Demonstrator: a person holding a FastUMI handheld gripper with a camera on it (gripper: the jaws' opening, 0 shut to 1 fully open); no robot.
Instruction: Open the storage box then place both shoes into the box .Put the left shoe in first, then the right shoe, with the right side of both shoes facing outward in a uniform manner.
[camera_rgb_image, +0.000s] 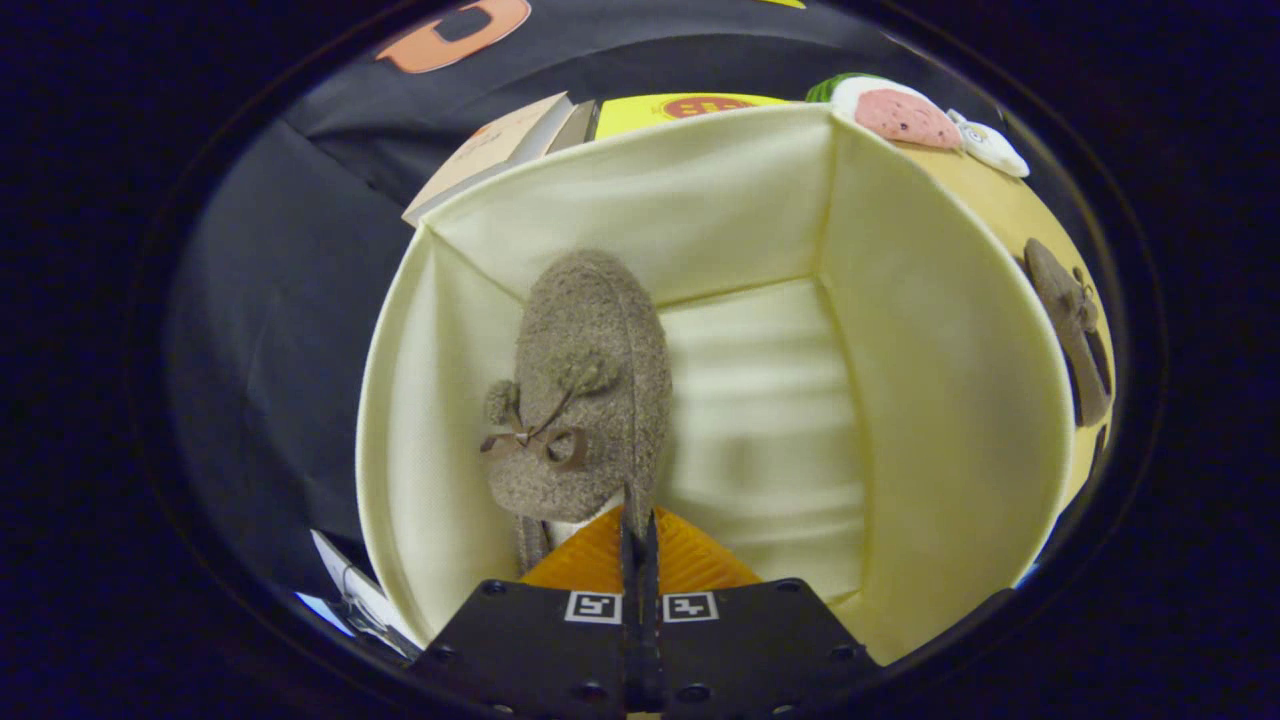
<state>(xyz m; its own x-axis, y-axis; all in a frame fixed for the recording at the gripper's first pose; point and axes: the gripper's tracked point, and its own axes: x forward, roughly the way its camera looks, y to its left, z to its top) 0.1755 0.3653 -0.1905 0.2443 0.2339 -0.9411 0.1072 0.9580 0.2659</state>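
A cream fabric storage box (930, 400) stands open below me. Inside it, near the left wall, a fuzzy brown shoe (585, 390) with a small bow and pom-poms hangs toe pointing away. My gripper (638, 535) is shut on the shoe's heel edge, both fingers pressed together on it. The box floor to the right of the shoe is bare. A second brown shoe (1075, 325) lies outside the box on the yellow surface beyond its right wall.
A cardboard box (500, 150) and a yellow box (680, 110) stand behind the storage box. A pink and white plush thing (900, 110) lies at the far right corner. Papers (350, 595) lie by the near left corner.
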